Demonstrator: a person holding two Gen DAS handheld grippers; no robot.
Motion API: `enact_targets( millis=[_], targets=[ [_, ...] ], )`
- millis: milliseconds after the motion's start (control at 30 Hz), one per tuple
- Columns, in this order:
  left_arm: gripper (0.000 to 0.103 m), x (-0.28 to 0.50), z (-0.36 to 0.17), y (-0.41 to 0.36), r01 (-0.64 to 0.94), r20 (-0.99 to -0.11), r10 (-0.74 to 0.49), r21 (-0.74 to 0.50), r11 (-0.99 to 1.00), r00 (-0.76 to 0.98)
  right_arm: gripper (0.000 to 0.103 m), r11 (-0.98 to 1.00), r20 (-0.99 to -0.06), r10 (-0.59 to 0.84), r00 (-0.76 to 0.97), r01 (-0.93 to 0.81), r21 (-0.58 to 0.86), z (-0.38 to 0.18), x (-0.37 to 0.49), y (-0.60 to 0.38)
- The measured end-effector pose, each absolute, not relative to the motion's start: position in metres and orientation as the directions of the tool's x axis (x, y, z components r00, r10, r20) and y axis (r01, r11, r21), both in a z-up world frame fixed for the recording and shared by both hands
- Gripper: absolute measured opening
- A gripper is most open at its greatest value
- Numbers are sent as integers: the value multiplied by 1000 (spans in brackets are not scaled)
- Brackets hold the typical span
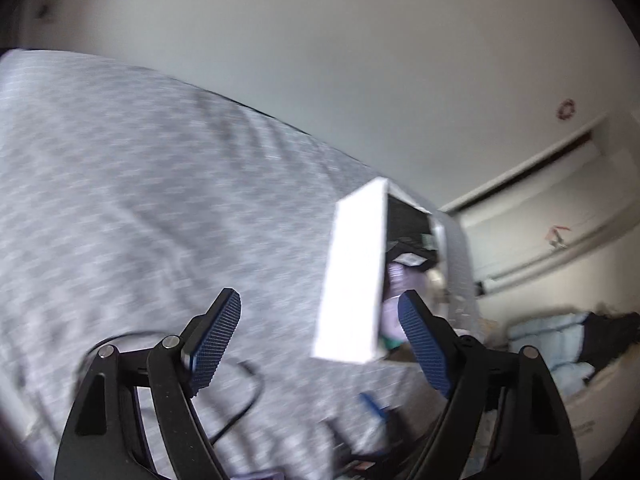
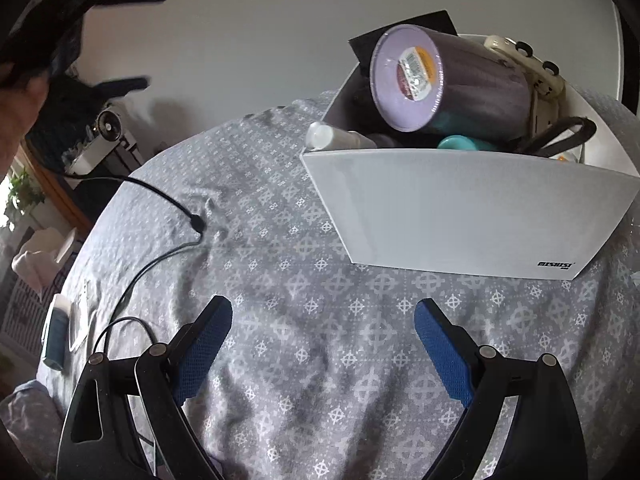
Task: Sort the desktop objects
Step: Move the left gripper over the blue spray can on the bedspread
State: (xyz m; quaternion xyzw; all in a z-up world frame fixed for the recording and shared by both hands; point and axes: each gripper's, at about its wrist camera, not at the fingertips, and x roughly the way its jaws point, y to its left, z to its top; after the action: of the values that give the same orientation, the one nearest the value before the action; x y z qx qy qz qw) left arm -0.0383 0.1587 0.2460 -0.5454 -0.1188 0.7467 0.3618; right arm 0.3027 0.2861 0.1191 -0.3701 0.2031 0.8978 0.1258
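White bin (image 2: 460,208) sits ahead and right of your right claw (image 2: 322,344), long side facing it; both claws gape empty, left claw (image 1: 320,344) farther off.

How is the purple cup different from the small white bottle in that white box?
The purple cup is far bigger and lies tilted on top of the pile, its stickered base facing us. The white bottle is slim and pale, poking over the box's left corner. Both lie on their sides inside the box.
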Motion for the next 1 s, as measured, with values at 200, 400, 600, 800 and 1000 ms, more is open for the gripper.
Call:
enact_targets(
  millis=[200,400,600,800,1000],
  targets=[
    [85,-7,257,-15,-226,-762,519,-467,-855,-387,93,-935,-718,79,-692,-302,187,124,288,250],
    [87,36,208,-145,-20,-812,349,-385,-923,-467,93,-957,-731,78,-678,-256,136,122,276,223],
    [87,44,138,-212,152,-859,258,-356,-922,-442,93,-967,-750,74,-658,-231,108,118,266,203],
    [79,34,97,-242,261,-895,125,-255,-931,-428,93,-974,-777,74,-625,-213,79,106,259,193],
    [78,15,76,-228,224,-916,84,-184,-957,-393,93,-977,-786,72,-614,-203,69,101,256,188]
  ],
)
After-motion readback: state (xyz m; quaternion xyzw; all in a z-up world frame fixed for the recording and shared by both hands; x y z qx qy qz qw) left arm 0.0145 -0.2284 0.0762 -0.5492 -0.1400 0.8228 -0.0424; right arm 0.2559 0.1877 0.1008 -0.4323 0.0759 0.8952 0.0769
